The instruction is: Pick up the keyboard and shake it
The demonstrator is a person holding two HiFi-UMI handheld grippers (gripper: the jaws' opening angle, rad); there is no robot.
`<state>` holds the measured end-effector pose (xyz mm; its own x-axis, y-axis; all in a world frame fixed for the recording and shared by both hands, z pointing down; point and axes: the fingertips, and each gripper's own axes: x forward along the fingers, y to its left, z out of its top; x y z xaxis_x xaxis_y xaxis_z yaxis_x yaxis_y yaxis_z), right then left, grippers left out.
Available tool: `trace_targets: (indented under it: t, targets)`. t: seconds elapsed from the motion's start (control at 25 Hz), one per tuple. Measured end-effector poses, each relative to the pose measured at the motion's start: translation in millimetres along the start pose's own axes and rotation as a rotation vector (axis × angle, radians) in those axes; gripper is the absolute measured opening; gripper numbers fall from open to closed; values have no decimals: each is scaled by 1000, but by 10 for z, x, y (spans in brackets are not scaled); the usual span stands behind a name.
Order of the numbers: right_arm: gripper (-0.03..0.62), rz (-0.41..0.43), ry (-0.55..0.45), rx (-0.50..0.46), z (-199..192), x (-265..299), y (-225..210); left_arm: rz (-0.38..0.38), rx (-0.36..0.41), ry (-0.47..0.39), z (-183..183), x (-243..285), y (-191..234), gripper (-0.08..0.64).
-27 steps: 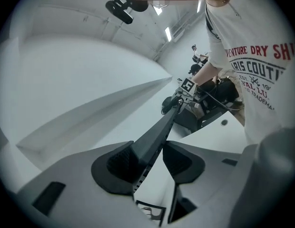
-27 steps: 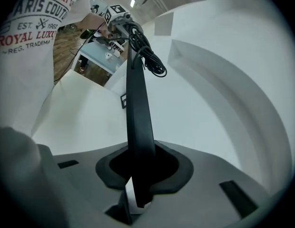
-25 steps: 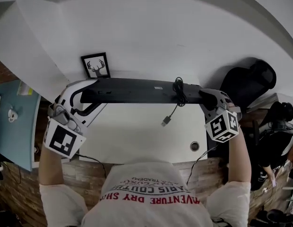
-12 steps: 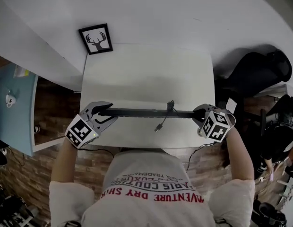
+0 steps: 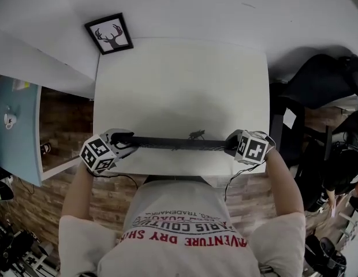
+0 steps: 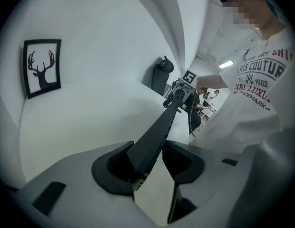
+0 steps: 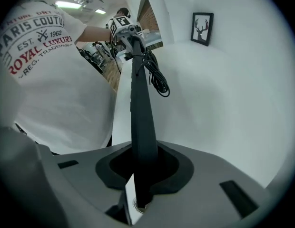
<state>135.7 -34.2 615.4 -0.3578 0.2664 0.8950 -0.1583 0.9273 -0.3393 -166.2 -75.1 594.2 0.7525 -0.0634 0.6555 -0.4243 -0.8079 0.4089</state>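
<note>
**Two jaws, one keyboard, held edge-on over the worktop**

Far left in the head view we note a blue surface, set apart from the white worktop. A framed stag picture sits at the worktop's far left corner.

Left gripper: its jaws are clamped on the left end of the keyboard. In the left gripper view the black slab lies tilted between the two pads. From there it runs straight away toward the other gripper.

The keyboard is long and black, and from above we see only its thin edge. It spans left to right over the near part of the worktop, roughly parallel to the near edge. A faint shadow lies on the white surface just behind it. We cannot tell whether it touches the worktop.

Cable: black and bunched, riding on the keyboard a little right of its middle. In the right gripper view its loops hang off the keyboard's side.

Right gripper: its jaws are closed on the keyboard's right end, with only the slim edge of the board between the pads.

Nearest the camera is the person's white printed shirt, with a bare forearm running out to each gripper.

Far right, off the worktop, stands a black office chair.
</note>
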Motion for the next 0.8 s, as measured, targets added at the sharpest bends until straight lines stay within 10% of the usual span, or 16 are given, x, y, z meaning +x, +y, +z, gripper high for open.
trace_targets:
  t: [0.32, 0.8]
  targets:
    - [114, 157, -61, 77, 9, 36, -314, -68, -116, 35, 82, 212, 345, 204]
    - [221, 115, -173, 140, 10, 77, -729, 73, -182, 138, 143, 353, 739, 291]
